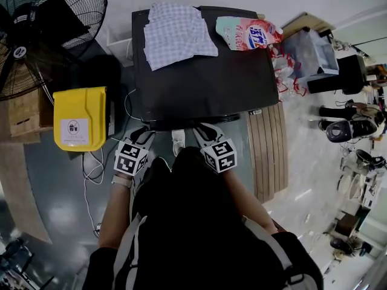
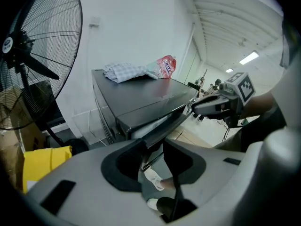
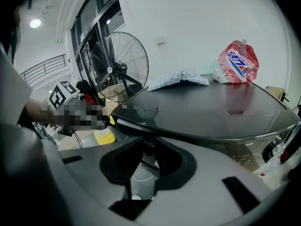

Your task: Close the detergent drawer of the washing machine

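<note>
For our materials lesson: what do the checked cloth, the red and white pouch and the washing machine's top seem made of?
Checked cloth: woven fabric, matt; it lies in soft folds. Pouch: probably thin plastic film, glossy; it crinkles and shines. Washing machine top: smooth, dark, glossy, perhaps plastic or coated metal; it mirrors the pouch.

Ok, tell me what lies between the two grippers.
The person's white shoe lies between the left gripper and the right gripper; the head view shows it.
</note>
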{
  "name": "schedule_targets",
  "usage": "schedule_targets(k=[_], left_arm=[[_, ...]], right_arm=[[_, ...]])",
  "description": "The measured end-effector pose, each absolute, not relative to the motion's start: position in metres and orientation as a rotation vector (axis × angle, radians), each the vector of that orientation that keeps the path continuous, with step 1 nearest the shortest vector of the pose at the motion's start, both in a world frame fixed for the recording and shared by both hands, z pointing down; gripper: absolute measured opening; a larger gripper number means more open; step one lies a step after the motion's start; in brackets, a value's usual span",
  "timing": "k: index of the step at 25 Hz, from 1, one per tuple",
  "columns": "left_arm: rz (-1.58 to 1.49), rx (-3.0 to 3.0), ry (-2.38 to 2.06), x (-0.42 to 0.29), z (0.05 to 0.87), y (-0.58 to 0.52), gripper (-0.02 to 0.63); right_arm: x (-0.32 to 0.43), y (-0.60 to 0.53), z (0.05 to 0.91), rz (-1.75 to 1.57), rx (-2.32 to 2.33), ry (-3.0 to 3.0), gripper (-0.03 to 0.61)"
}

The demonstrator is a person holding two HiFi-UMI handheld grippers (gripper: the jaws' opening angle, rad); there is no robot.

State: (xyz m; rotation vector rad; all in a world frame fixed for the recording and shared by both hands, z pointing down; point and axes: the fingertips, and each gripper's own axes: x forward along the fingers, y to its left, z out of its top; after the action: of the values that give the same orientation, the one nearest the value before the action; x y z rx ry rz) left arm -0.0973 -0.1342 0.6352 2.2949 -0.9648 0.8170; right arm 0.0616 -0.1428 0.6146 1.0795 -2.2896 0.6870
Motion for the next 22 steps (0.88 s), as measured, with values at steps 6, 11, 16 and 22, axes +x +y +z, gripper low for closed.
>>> schedule_targets(k=[6,11,16,22], left_arm=[[0.795,2.272,-1.018,-0.099,0.636,-0.142,0.141],[0.718,2.227,-1.083,-0.102,0.638,-0.142,0.146],[0.577,2.15,-1.124,-0.108,0.634,-0.139,0.146],[0.461,2.058,-1.135,-0.116,0.635,-0.131,0.134]], right_arm=[[0.06,-0.15,0.615,0.692,1.105,-2.282,0.091],[0.059,-0.15,0.616,0.686,1.132,-2.254,0.092],[0.057,-0.147,0.612,0.684,1.161,-2.244,0.103],[0.058,-0.139,0.608,0.692,1.216,-2.23,0.12]])
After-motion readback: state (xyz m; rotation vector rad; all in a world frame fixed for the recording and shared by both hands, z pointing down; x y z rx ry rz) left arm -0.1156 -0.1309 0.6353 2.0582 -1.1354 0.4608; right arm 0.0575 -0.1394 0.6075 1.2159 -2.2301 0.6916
